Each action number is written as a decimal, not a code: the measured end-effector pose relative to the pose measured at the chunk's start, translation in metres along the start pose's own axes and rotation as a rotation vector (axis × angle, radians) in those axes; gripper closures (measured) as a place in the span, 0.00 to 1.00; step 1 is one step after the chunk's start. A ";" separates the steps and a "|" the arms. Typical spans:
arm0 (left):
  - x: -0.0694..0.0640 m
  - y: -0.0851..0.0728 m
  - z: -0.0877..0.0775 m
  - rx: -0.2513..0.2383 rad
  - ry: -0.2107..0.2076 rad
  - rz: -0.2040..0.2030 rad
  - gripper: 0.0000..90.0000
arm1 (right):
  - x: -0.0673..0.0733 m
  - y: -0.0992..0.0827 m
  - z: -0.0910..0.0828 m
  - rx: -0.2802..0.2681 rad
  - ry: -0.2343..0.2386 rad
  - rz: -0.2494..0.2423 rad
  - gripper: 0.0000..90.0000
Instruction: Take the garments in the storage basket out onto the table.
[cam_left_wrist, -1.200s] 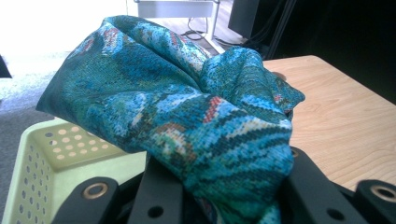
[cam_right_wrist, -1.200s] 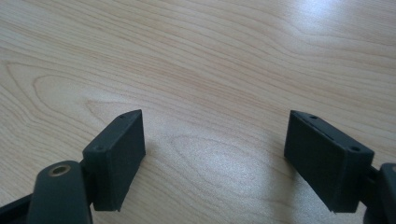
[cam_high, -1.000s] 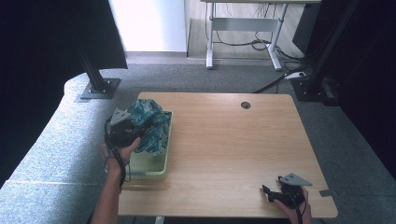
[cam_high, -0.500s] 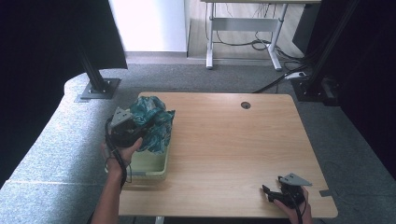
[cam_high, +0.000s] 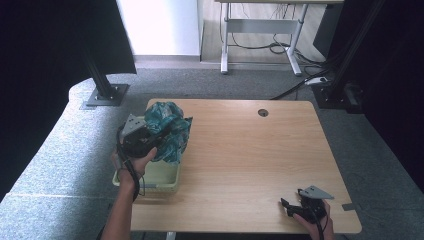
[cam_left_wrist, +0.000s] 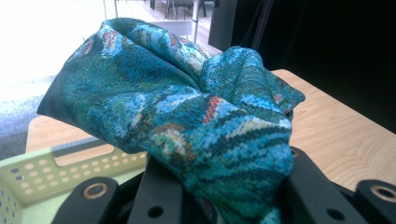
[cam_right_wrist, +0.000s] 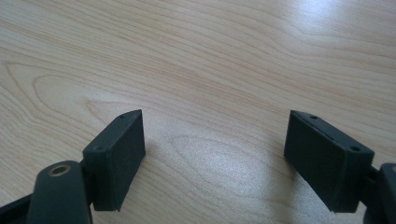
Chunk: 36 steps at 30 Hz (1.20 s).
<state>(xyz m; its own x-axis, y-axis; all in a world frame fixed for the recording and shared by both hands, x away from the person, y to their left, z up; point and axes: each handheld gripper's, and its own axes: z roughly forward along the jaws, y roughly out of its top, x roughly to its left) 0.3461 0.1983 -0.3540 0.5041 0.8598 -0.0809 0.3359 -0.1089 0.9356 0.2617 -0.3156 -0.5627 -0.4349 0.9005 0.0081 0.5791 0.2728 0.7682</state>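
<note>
Above green basket (cam_high: 150, 179) at table's (cam_high: 250, 150) left edge, left tool (cam_high: 150, 131) clamps teal cloth (cam_high: 170, 131); right tool (cam_high: 295, 210) wide, bare wood around.

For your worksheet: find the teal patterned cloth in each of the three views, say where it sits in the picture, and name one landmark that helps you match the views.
High view: the teal patterned cloth sits left of centre, bunched over the green basket, held by the left gripper.
Left gripper view: the cloth spans the centre, clamped between the black jaws.
Right gripper view: not in it; open jaws over bare tabletop.
Shared landmark: the wooden table.
</note>
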 end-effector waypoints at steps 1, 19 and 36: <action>-0.001 0.000 0.000 -0.003 -0.003 0.002 0.82 | 0.000 0.000 0.000 0.000 0.000 0.000 0.22; -0.012 0.002 0.001 -0.025 -0.054 0.000 0.82 | 0.000 0.000 0.000 0.000 0.000 0.000 0.22; -0.029 0.007 0.006 -0.032 -0.103 0.020 0.82 | 0.000 0.000 0.000 -0.001 0.000 -0.001 0.22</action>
<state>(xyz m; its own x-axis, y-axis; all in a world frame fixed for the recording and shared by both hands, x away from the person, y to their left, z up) 0.3387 0.1699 -0.3473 0.5899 0.8018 -0.0955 0.3006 -0.1083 0.9476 0.2618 -0.3157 -0.5627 -0.4354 0.9002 0.0069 0.5780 0.2737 0.7688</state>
